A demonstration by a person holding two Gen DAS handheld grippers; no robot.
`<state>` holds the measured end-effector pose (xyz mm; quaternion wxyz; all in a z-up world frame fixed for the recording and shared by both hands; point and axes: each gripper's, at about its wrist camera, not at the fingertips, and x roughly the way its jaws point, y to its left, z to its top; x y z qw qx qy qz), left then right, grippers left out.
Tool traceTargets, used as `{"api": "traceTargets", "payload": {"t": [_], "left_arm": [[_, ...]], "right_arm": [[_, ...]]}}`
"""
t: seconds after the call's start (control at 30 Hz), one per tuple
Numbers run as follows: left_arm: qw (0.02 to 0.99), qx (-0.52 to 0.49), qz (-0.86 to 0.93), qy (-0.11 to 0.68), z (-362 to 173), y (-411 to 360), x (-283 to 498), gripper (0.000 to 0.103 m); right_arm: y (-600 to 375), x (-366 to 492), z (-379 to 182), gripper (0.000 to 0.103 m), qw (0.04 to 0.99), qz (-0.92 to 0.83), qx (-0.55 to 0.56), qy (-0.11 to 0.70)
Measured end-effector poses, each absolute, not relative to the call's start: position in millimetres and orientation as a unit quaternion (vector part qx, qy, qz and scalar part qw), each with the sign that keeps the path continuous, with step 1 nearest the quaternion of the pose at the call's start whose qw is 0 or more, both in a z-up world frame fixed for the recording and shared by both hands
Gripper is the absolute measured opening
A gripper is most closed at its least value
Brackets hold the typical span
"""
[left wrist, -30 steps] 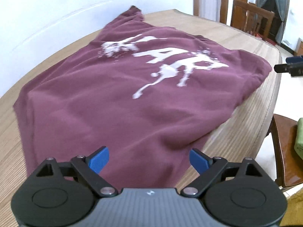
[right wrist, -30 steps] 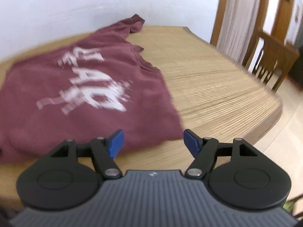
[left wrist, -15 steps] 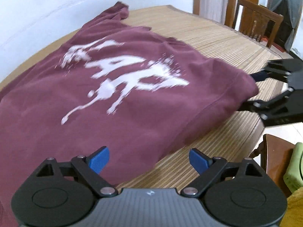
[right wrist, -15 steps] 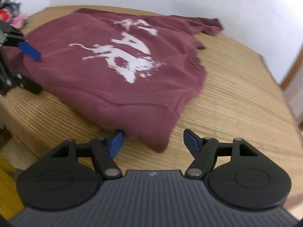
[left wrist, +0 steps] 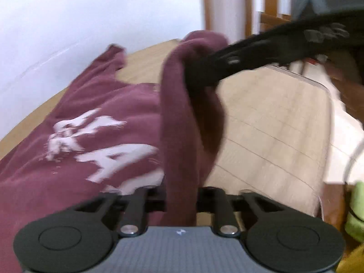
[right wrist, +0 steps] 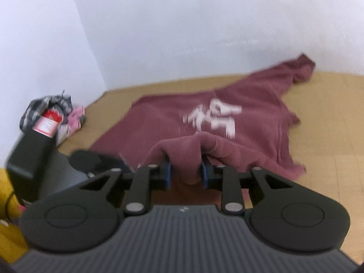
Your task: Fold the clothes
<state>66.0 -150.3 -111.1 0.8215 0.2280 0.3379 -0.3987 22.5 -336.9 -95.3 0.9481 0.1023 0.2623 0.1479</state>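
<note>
A wooden table (right wrist: 329,113) fills the lower half of both views, tan with fine grain lines, set against a plain white wall (right wrist: 182,22) that turns a corner at the upper left of the right wrist view. In the left wrist view, a wooden door frame (left wrist: 248,6) and a chair back stand blurred at the upper right, and a green object (left wrist: 356,211) sits at the lower right edge on a brown seat. At the middle left of the right wrist view a heap of grey and pink cloth (right wrist: 54,111) with a red-and-white packet lies in the table's corner. No containers are visible.

The maroon sweatshirt (right wrist: 238,118) lies spread on the table with its white printed lettering facing up, one sleeve reaching toward the wall at the upper right of the right wrist view. Its near edge is raised off the table in a ridge.

The left gripper (left wrist: 180,202) is clamped on a fold of the sweatshirt, which rises as a vertical band from between its fingers at the bottom centre of its view. The right gripper (right wrist: 185,175) pinches a bunched hem between its blue pads (right wrist: 168,175) at the centre of its own view; in the left wrist view it enters from the upper right, holding the lifted cloth at the top of the ridge. Both views are motion-blurred.
</note>
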Motion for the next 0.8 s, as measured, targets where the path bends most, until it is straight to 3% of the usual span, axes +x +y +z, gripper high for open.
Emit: {"api": "traceTargets", "payload": {"t": [0.13, 0.2, 0.33, 0.4, 0.47, 0.57, 0.63, 0.8], "left_arm": [[0.844, 0.206, -0.369, 0.330, -94.0, -136.4, 133.9, 0.019], [0.852, 0.200, -0.344, 0.341, -98.3, -134.9, 176.5, 0.028], [0.863, 0.149, -0.242, 0.418, -142.5, -120.6, 276.0, 0.038], [0.857, 0.094, -0.222, 0.455, -160.7, -103.4, 306.4, 0.038], [0.846, 0.035, -0.224, 0.482, -173.3, -86.0, 326.1, 0.043], [0.854, 0.047, -0.223, 0.468, -171.4, -79.8, 325.8, 0.056], [0.858, 0.062, -0.223, 0.458, -165.6, -75.8, 323.0, 0.055], [0.865, 0.054, -0.234, 0.441, -138.3, -45.3, 305.3, 0.060]], "right_arm": [[-330.2, 65.8, -78.1, 0.028, 0.960, 0.127, 0.086, 0.234], [-325.0, 97.3, -72.1, 0.031, 0.966, 0.109, 0.072, 0.222], [-320.6, 137.4, -73.4, 0.063, 0.978, -0.010, 0.055, 0.203], [-325.2, 141.7, -84.5, 0.071, 0.975, -0.063, 0.066, 0.205], [-333.0, 137.7, -105.8, 0.073, 0.966, -0.078, 0.093, 0.230], [-335.6, 126.6, -141.0, 0.073, 0.944, -0.080, 0.134, 0.291], [-320.9, 110.0, -158.4, 0.073, 0.937, -0.063, 0.155, 0.306], [-267.6, 92.8, -185.1, 0.073, 0.944, -0.025, 0.050, 0.326]]}}
